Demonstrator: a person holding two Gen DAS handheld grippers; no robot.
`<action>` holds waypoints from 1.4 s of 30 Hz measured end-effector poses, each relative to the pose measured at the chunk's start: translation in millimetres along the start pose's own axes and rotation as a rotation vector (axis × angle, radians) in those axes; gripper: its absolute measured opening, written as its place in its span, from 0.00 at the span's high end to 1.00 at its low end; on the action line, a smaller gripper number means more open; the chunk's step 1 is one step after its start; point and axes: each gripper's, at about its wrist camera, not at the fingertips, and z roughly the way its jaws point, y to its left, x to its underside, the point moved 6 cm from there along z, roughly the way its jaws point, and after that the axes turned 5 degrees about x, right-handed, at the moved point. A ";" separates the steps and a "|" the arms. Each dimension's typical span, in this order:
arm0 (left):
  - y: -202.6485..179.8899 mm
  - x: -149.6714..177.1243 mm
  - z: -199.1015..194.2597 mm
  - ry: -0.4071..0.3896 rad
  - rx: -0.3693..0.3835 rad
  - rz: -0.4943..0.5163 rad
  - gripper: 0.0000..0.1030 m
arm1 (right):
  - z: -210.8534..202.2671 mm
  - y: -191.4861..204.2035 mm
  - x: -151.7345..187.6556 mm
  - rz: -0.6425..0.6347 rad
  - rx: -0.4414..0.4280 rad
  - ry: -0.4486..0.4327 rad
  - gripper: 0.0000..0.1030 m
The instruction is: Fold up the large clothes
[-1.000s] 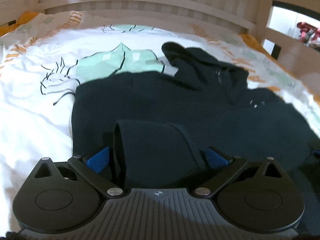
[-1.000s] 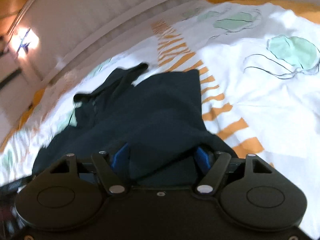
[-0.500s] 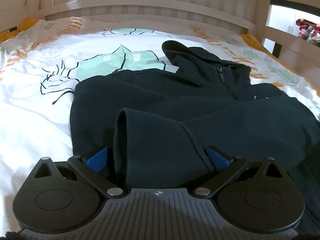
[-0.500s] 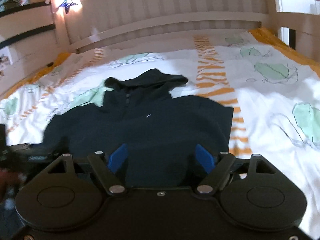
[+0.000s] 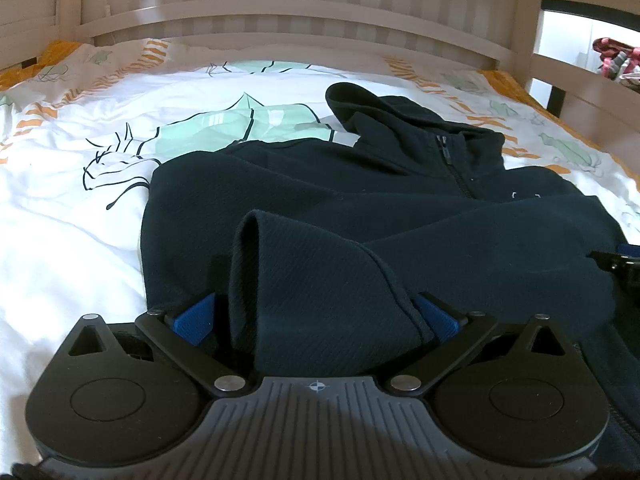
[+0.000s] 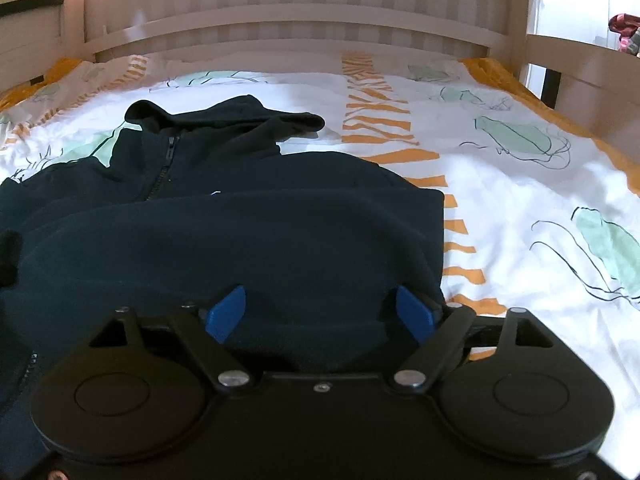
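- The left gripper [image 5: 316,316] is sitting with its blue pads [image 5: 194,318] spread wide, and a folded sleeve cuff [image 5: 320,292] is lying between them; whether the pads are pressing the cloth cannot be told.
- The right gripper [image 6: 320,308] is likewise sitting with its pads set wide apart, straddling the hem fold [image 6: 280,264]; a firm grip cannot be told.
- The dark hoodie [image 6: 224,216] is lying zip side up on the bed, its lower part doubled over.
- The hood [image 5: 400,120] is pointing toward the headboard [image 5: 320,8].
- The patterned duvet [image 6: 520,184] is spreading around the garment.
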 end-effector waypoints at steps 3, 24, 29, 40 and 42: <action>0.7 -0.1 0.0 0.000 0.001 -0.001 0.00 | 2.5 1.4 -0.1 -0.009 0.012 -0.006 0.16; -2.0 -1.5 -0.3 0.017 -0.019 0.014 0.00 | 4.1 1.2 -0.7 0.000 0.004 0.003 0.13; -1.8 -5.8 1.2 0.044 -0.017 0.011 0.00 | 5.0 -2.5 -4.1 0.019 -0.024 0.029 0.09; -18.4 -63.4 -40.4 -0.048 0.018 0.006 0.10 | -17.9 -14.4 -38.2 0.053 -0.202 0.057 0.06; -22.3 -88.3 -39.7 -0.087 0.038 0.033 0.10 | -20.0 -18.3 -56.1 0.074 -0.221 0.018 0.06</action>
